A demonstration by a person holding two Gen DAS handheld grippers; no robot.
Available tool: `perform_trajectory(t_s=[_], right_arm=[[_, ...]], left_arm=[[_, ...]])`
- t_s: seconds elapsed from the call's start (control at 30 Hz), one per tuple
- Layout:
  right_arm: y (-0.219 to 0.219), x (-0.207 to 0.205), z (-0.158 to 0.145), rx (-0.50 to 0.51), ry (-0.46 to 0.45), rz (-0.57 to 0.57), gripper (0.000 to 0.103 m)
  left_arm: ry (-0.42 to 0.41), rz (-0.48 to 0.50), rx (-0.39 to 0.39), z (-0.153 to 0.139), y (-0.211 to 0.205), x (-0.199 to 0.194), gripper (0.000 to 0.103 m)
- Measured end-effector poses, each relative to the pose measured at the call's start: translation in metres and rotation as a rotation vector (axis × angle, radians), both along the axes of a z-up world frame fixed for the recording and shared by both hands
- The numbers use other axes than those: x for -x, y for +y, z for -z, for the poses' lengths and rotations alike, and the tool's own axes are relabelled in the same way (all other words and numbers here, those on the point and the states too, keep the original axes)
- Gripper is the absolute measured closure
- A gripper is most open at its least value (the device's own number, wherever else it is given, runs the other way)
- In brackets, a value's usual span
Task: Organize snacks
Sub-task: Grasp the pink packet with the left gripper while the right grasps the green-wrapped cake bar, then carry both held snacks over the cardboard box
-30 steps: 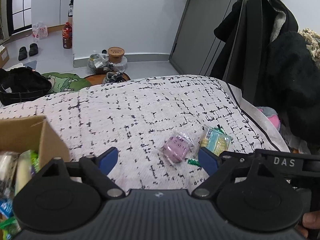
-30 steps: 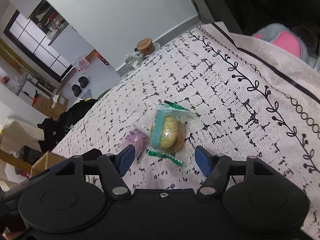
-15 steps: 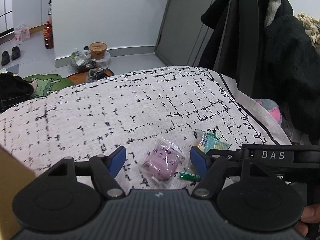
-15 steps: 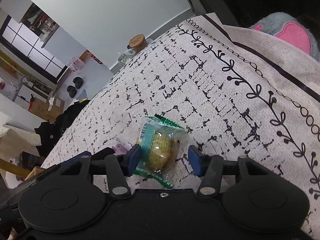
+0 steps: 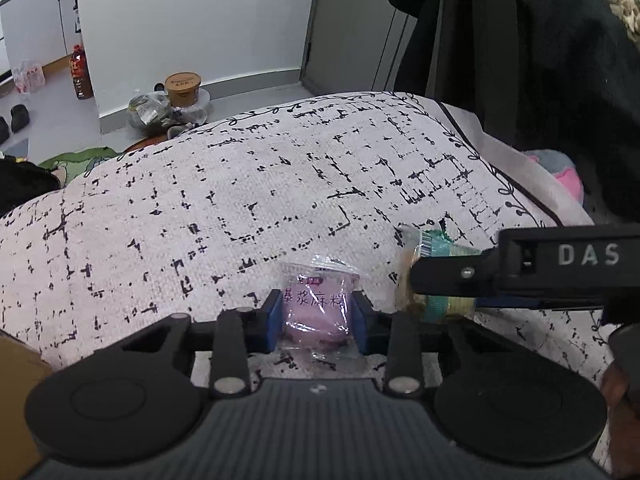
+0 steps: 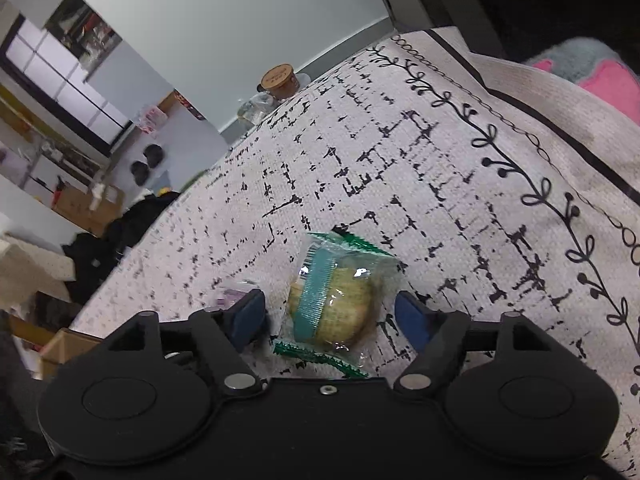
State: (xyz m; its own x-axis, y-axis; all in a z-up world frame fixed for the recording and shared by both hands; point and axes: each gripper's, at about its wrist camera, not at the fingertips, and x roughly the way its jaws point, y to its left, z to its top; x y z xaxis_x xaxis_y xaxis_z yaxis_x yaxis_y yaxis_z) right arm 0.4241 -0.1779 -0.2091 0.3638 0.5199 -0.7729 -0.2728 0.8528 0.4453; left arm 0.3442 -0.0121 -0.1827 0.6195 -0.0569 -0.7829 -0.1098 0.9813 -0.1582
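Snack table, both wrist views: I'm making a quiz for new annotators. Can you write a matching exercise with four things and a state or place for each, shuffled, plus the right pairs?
Things:
1. purple snack packet
2. green-wrapped biscuit
3. left gripper
4. paper cup with brown lid

States or places:
A. on the floor by the wall
B. lying on the patterned cloth between open fingers that do not touch it
C. shut on a snack
D. squeezed between two blue pads

Pairs: 1-D, 2-B, 3-C, 4-A

hidden: green snack (image 5: 434, 276) mid-part | cut off: cardboard box (image 5: 16, 392)
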Motion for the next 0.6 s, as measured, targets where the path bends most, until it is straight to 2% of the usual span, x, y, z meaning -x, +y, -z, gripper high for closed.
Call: perform_trajectory(t_s=[0.2,0.27,0.33,0.6], right_arm=[[0.027,0.003,0.0,0.124,-0.031,0.022,0.027],[0.036,0.007,0.0,0.188,-0.058,0.01,0.035],[0.038,0.012,-0.002,0.236,-0.083,0.012,0.054],[0.023,0.03,-0.018,0.169,-0.073,0.015,0.055]], left_arm=[[-0.002,-0.063,0.015,-0.005,0.017,0.011,0.07],[0.004,-0.086,0.027,-0.006,0.024,0.015,0.07],[0.008,-0.094,0.034,-0.008,0.028,0.02,0.07],[-0.034,-0.113,0.039,-0.024,0.029,0.038,0.071]])
